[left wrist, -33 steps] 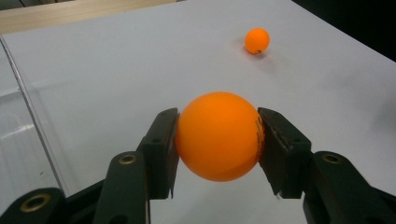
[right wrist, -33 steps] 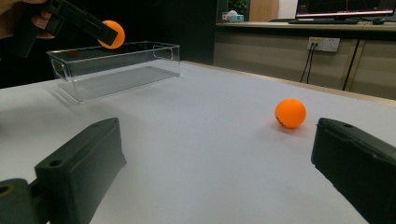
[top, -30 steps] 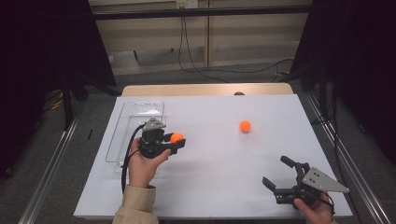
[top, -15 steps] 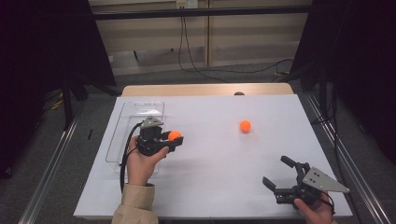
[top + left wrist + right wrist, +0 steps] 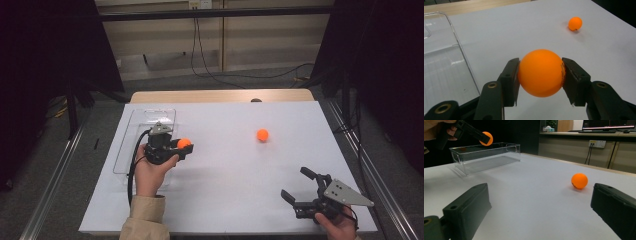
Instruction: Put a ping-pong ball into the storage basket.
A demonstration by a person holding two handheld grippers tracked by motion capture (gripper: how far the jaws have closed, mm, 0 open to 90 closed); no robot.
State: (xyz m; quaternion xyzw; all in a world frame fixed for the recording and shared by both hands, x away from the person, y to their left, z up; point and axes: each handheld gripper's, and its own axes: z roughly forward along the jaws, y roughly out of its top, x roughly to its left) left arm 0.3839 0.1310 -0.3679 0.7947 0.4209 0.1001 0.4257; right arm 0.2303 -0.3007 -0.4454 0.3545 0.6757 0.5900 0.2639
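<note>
My left gripper (image 5: 183, 147) is shut on an orange ball (image 5: 541, 72) and holds it above the white table, just right of a clear plastic box (image 5: 145, 125). Both pads press the ball's sides in the left gripper view. A second orange ball (image 5: 262, 135) lies free on the table toward the back right, also seen as a small ball (image 5: 575, 23) and as the ball (image 5: 579, 180) ahead of my right gripper. My right gripper (image 5: 299, 186) rests near the front right edge, jaws wide apart with nothing between them. The held ball (image 5: 486, 138) hangs over the box (image 5: 486, 156).
The white table top (image 5: 230, 170) has a wooden strip along its far edge. Metal rails run along both sides of the table. Cables lie on the floor behind it.
The left gripper with its ball has shifted slightly left and back, closer to the clear box. The right gripper and the loose ball have kept still.
</note>
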